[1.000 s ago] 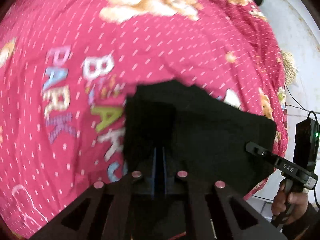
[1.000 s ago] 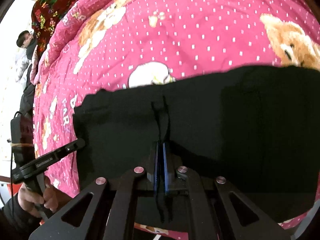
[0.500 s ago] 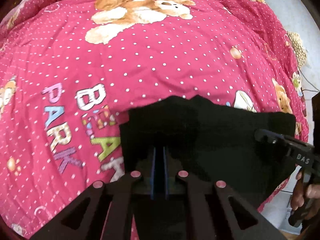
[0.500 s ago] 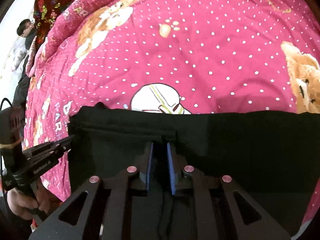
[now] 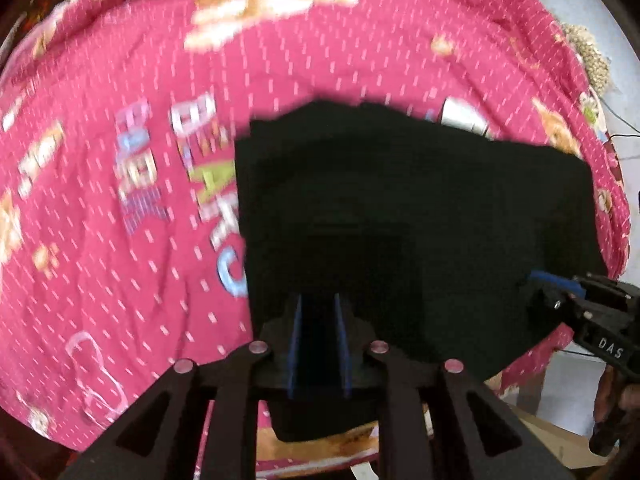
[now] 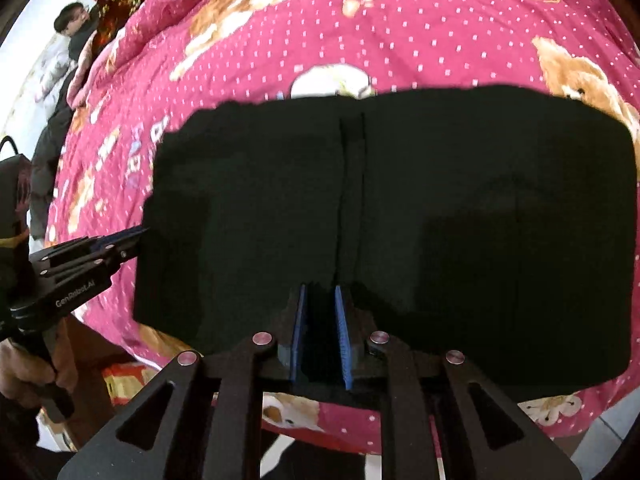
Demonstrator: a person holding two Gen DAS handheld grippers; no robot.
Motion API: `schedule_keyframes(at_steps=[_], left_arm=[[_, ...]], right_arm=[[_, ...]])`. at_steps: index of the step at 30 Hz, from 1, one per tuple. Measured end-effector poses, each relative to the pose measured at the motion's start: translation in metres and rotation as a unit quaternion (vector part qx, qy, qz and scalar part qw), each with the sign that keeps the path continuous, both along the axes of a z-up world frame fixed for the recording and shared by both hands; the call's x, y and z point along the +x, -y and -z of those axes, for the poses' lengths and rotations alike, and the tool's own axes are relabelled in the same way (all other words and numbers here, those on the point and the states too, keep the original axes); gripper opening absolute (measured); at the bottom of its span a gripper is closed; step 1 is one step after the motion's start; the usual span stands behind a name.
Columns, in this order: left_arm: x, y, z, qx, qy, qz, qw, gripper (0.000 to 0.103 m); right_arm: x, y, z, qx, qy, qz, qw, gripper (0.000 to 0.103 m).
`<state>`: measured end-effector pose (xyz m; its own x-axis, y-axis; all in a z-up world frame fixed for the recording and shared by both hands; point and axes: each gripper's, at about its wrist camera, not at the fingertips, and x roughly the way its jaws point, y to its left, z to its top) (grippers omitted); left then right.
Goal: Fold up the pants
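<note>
The black pants (image 5: 400, 216) lie folded flat on the pink bedspread (image 5: 120, 160), near its front edge. They also show in the right wrist view (image 6: 400, 208) as a wide dark rectangle. My left gripper (image 5: 318, 304) is at the pants' near left edge, its jaws a little apart with black cloth between them. My right gripper (image 6: 319, 294) is at the near edge further right, jaws also a little apart over the cloth. Each gripper shows in the other's view: the right one (image 5: 560, 284), the left one (image 6: 132, 236).
The bedspread (image 6: 400, 20) has white dots, bear prints and coloured letters. A person (image 6: 76, 28) sits at the far left beyond the bed. Grey floor and a cable (image 5: 624, 136) lie to the right of the bed.
Both grippers have opened slightly from shut and pulled back toward the bed's near edge. The pants have settled flat on the bedspread.
</note>
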<state>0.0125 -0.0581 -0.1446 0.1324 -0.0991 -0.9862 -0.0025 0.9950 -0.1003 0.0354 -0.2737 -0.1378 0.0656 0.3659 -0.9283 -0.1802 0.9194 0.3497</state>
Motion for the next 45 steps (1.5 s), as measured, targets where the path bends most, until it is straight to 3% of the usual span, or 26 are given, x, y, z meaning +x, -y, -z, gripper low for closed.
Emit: schedule_keyframes(at_steps=[7,15,19,25,30,34,36,37,39,45], left_arm=[[-0.002,-0.005,0.01,-0.009,-0.007,-0.002,0.9999,0.019],[-0.013,-0.005,-0.012,-0.016,0.001,-0.01,0.9998,0.024],[-0.027,-0.009,0.007,-0.02,-0.022,-0.014,0.9995,0.025],[-0.03,-0.014,-0.005,-0.024,-0.014,-0.018,0.9995,0.025],[-0.037,-0.023,0.002,-0.023,-0.028,-0.028,0.9989,0.025],[-0.036,-0.034,-0.011,-0.034,-0.008,-0.049,0.9982,0.026],[-0.029,-0.045,-0.014,-0.038,-0.002,-0.061,0.9974,0.041],[-0.025,-0.05,-0.014,-0.04,0.001,-0.069,0.9968,0.043],[-0.016,-0.06,-0.011,-0.048,0.0,-0.085,0.9953,0.043],[0.012,-0.071,0.003,-0.078,0.001,-0.105,0.9914,0.043]], right_arm=[[0.002,-0.003,0.007,-0.017,-0.005,-0.014,1.0,0.018],[-0.004,0.005,-0.015,-0.002,0.013,-0.008,1.0,0.018],[-0.012,0.011,0.005,-0.013,-0.014,-0.009,1.0,0.018],[-0.014,0.019,0.0,0.009,-0.021,0.011,1.0,0.018],[-0.014,0.024,0.007,0.011,-0.03,0.015,0.999,0.018],[-0.011,0.025,0.001,0.027,-0.023,0.021,0.999,0.018],[-0.008,0.029,-0.001,0.029,-0.015,0.029,0.999,0.024],[-0.005,0.031,-0.002,0.031,-0.012,0.034,0.999,0.028],[0.001,0.033,-0.002,0.034,-0.009,0.043,0.998,0.046],[0.019,0.028,0.004,0.043,-0.011,0.047,0.998,0.046]])
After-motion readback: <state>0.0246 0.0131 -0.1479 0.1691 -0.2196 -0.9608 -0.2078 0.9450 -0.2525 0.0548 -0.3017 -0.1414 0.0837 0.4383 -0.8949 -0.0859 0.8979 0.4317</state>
